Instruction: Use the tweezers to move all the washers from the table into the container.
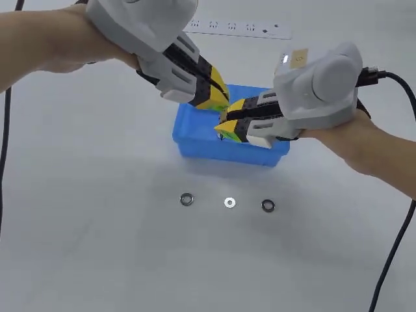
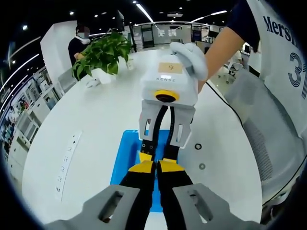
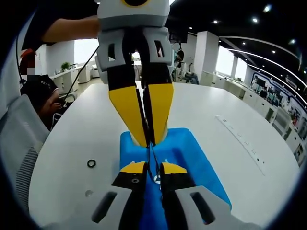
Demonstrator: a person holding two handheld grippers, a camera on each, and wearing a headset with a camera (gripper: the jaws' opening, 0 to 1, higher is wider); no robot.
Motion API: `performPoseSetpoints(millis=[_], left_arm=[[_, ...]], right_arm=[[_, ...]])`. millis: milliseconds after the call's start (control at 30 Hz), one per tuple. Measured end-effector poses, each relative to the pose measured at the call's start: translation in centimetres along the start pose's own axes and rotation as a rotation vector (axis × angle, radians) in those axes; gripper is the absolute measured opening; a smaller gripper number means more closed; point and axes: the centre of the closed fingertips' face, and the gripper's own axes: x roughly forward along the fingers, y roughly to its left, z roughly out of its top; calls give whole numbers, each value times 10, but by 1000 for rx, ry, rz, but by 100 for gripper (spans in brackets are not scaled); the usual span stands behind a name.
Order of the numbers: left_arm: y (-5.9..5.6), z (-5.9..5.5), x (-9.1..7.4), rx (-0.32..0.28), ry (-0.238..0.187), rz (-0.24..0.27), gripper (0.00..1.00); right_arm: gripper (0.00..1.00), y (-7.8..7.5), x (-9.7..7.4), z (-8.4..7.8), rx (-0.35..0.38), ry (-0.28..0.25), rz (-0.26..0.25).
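L gripper [image 1: 219, 99] pinches tweezers [image 3: 151, 158] over container [image 1: 214, 149]; R gripper [image 1: 225, 127] hold: can't tell. Risk: tweezers twist betw. jaws, slip; three washers [image 1: 229, 203] on table [image 1: 97, 247].

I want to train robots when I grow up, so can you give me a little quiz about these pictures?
1. How many washers lie on the table?
2. True or false: the container is red.
3. The left tool and the right tool hold the tweezers above: A the container, B a cup, C the washers.

Key: 1. Three. 2. False, it is blue. 3. A.
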Motion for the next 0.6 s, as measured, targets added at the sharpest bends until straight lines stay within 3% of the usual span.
performPoseSetpoints(millis=[433, 600], left_arm=[[-1, 11, -9, 4, -11, 13, 6], [-4, 22, -16, 21, -16, 19, 6]], right_arm=[[13, -3, -6, 6, 4, -5, -23], [13, -3, -14, 15, 3, -17, -42]])
